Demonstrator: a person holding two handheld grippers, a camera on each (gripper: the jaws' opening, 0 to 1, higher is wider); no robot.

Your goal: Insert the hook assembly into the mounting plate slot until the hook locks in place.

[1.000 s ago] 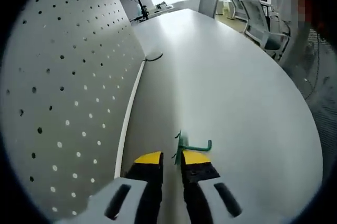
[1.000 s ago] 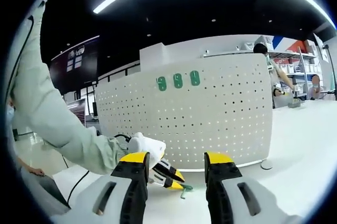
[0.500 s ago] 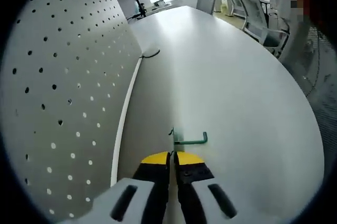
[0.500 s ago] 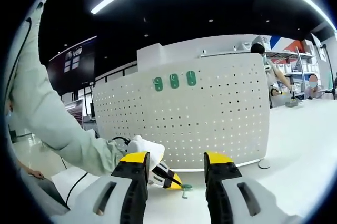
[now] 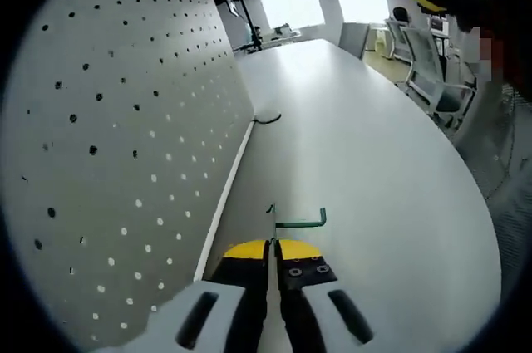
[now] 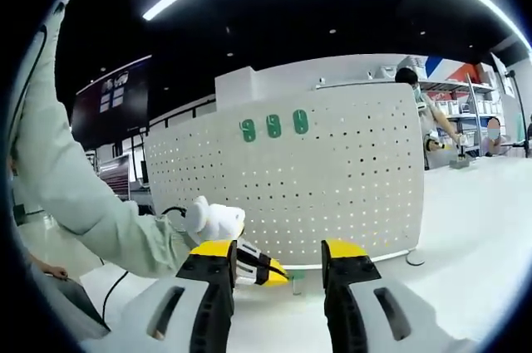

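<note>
A small green hook [image 5: 298, 221] sticks out past the yellow tips of my left gripper [image 5: 272, 247], which is shut on it just above the white table [image 5: 357, 137]. The white perforated mounting plate [image 5: 125, 120] stands upright close on the left. In the right gripper view the same plate [image 6: 332, 187] faces me with three green hooks [image 6: 273, 126] along its top edge. The left gripper [image 6: 264, 270] shows low in front of the plate, held by a gloved hand [image 6: 214, 220]. My right gripper [image 6: 278, 257] is open with nothing between its fingers.
A black cable [image 5: 266, 119] lies at the foot of the plate further along the table. Office chairs [image 5: 428, 54] stand beyond the table's right edge. A person's sleeve [image 6: 75, 195] fills the left of the right gripper view, and people stand at the far right [image 6: 416, 95].
The left gripper's jaws closed on the green hook that lay on the table, then rose a little with it. The right gripper has stayed open and nearly still.
</note>
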